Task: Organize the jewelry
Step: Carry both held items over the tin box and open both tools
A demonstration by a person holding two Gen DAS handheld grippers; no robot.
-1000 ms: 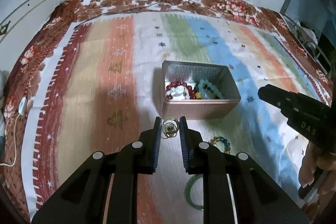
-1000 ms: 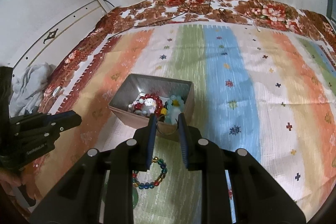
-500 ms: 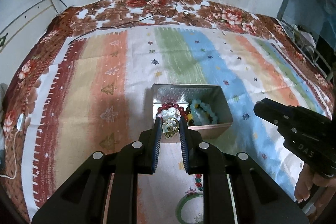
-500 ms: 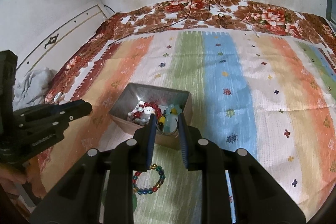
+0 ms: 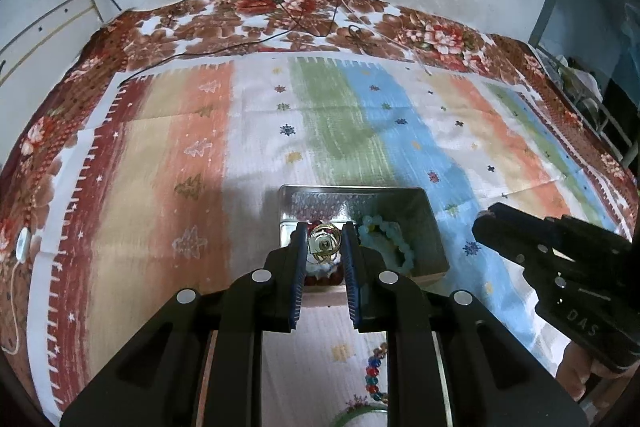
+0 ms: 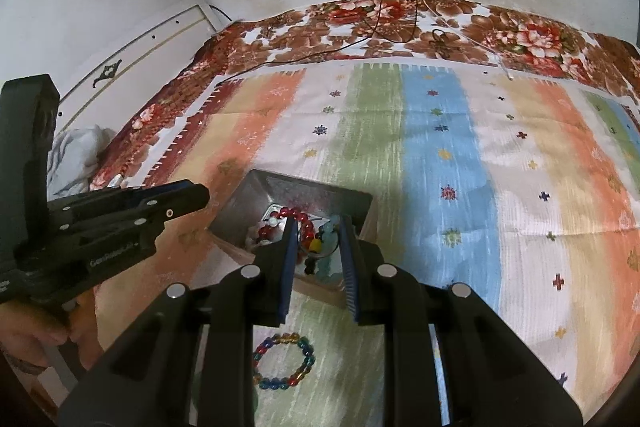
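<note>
My left gripper (image 5: 324,247) is shut on a small gold ring (image 5: 323,245), held over the near left part of the open metal box (image 5: 360,195). A red bead bracelet (image 5: 320,281) lies in the box under the fingers, and a pale green bead bracelet (image 5: 386,241) lies to the right of it. My right gripper (image 6: 318,241) hovers over the box's (image 6: 240,211) near edge. Its pads stand narrowly apart, with a thin dark hoop (image 6: 310,254) that seems pinched between them. Red beads (image 6: 298,217) show just beyond its tips.
A multicoloured bead bracelet (image 6: 284,363) and a green bangle (image 5: 356,415) lie on the striped cloth in front of the box. Black cables (image 5: 248,45) run across the floral bedspread at the back. The right gripper's body (image 5: 560,263) stands right of the box.
My left gripper has carried the gold ring forward from in front of the box to above its inside. The right gripper has stayed over the box's near edge.
</note>
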